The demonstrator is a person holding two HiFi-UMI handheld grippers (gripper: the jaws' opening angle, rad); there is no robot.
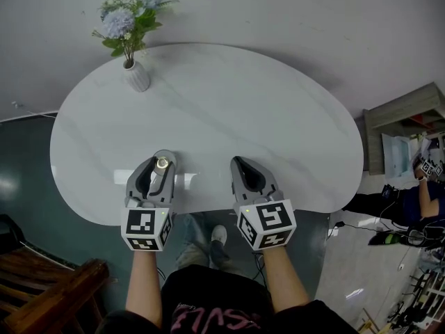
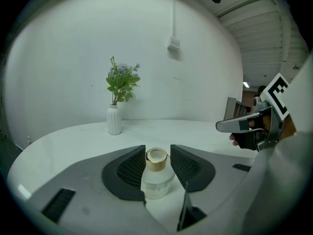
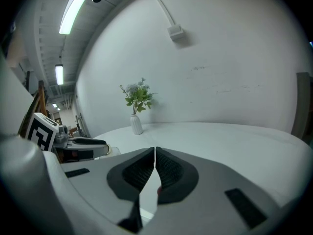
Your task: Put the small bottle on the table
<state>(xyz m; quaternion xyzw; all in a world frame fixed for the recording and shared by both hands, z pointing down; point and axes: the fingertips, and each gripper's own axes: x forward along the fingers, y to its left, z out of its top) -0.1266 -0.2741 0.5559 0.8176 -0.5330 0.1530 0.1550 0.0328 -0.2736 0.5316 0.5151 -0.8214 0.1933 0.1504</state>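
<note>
Small bottle point(image 2: 157, 179) is upright on the white table point(image 1: 229, 110), close to the near edge on my side. It has a frosted clear body and a gold cap point(image 2: 157, 156). It's sitting right between the jaws of the left gripper point(image 1: 162, 158). In the left gripper view those jaws are spread wide, one ribbed pad on each side of the cap. I can see a sliver of daylight on the cap's right side, so as far as I can tell it's not being squeezed. The bottom of the bottle looks planted on the tabletop, though the left jaw covers a bit of its lower edge.

Right gripper point(image 3: 155, 151) is just beside the left one, also over the near edge and pointing the same way across the table. Its jaws are pinched together with only a thin slit between the pads, and there's nothing in them. The two grippers are close but not touching.

Further out, at the far left of the table and well apart from the bottle, there's a white ribbed vase point(image 1: 137, 76) with pale blue flowers point(image 1: 128, 21) and green leaves. A plain white wall is behind it. Off the table's right end there's a grey shelf unit point(image 1: 407, 113), and some dark wooden furniture point(image 1: 49, 291) pokes in at lower left.
</note>
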